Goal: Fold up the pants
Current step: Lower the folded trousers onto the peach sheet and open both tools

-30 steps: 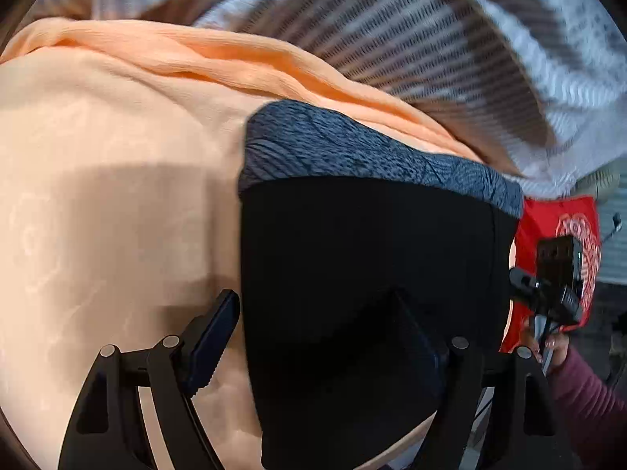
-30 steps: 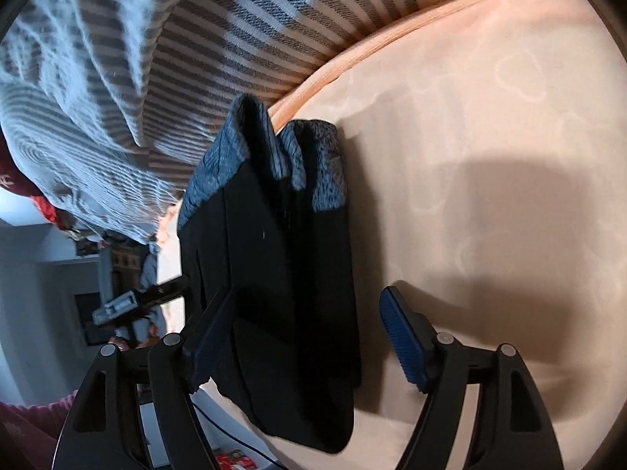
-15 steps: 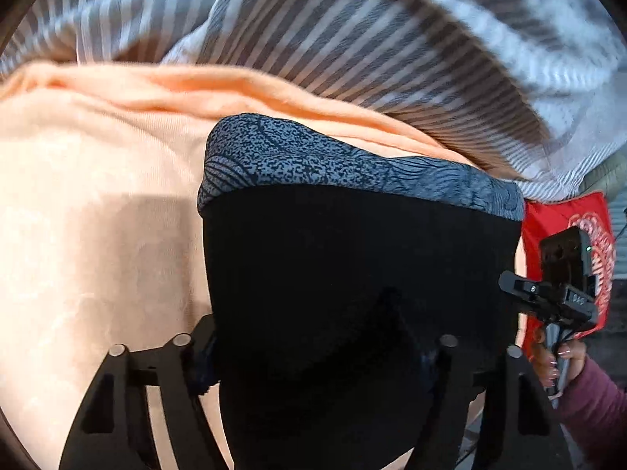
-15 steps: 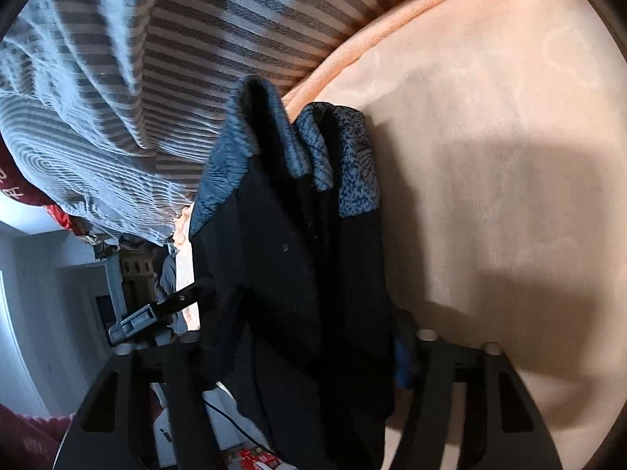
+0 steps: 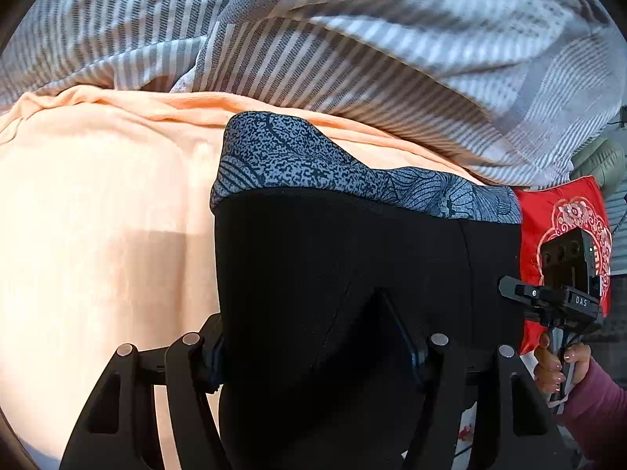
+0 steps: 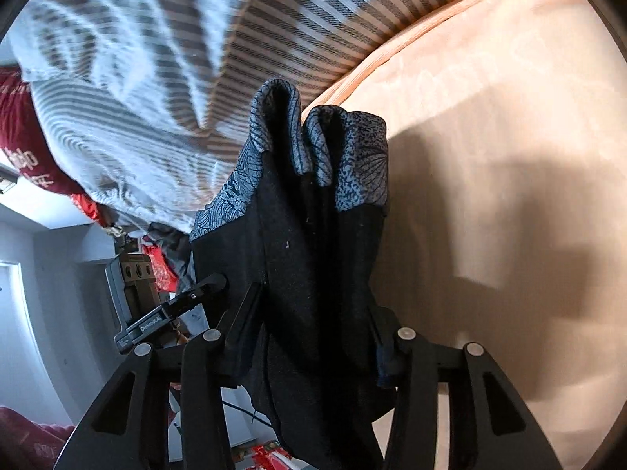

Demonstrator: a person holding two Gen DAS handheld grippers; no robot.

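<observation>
Black pants (image 5: pixel 345 258) with a blue-grey patterned band (image 5: pixel 298 160) hang bunched above a peach bed sheet (image 5: pixel 98 235). My left gripper (image 5: pixel 313 337) is closing, both pads pressing into the black cloth near one side. In the right wrist view the same pants (image 6: pixel 313 243) droop in thick folds, patterned band (image 6: pixel 352 164) farthest from the camera. My right gripper (image 6: pixel 313 325) is also closing, its pads squeezing the folded cloth. The fingertips of both are partly buried in fabric.
A grey-and-white striped blanket (image 5: pixel 352 39) is heaped behind the sheet, also shown as the striped blanket (image 6: pixel 156 78). A red cushion (image 5: pixel 560 211) lies at the right. A hand (image 5: pixel 556 364) in a maroon sleeve holds the right tool's housing (image 5: pixel 564 274). Bare peach sheet (image 6: pixel 490 117) spreads rightward.
Both grippers have gone from open around the pants to closed on them. The pants have come up off the sheet with both hands, and the patterned band now hangs free.
</observation>
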